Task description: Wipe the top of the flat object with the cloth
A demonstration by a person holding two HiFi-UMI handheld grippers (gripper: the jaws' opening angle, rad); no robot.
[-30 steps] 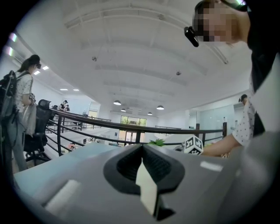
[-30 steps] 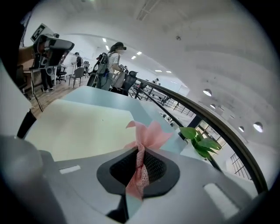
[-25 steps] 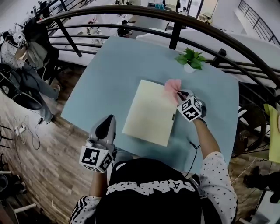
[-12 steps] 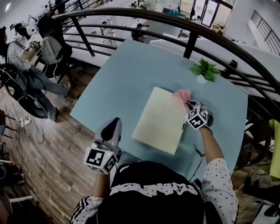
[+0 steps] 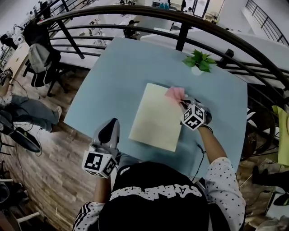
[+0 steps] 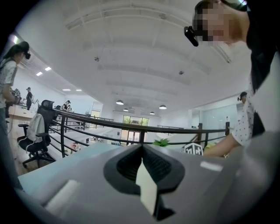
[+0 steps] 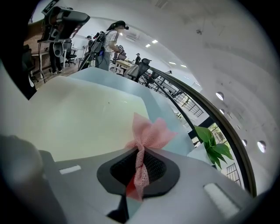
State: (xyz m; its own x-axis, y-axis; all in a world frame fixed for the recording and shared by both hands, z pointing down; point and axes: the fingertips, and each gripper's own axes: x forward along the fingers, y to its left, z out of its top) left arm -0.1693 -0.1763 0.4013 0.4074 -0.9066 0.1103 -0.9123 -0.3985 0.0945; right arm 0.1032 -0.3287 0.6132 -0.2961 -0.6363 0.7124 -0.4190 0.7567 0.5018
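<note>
Our one pale blue counter [image 5: 113, 76] by a black railing [image 5: 135, 11] carries one cream board [image 5: 156, 117] and one potted plant [image 5: 198, 61]. The right claw [image 5: 184, 102] pinches one pink cloth [image 5: 175, 94]; the left claw [image 5: 111, 123] is closed and empty.

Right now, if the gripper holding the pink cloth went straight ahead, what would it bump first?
Probably the cream flat board: the right gripper points down at it, its cloth leading. Depth is unclear.

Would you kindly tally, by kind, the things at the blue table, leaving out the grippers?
Pink cloth: 1
Cream flat board: 1
Potted plant: 1
Total: 3
</note>
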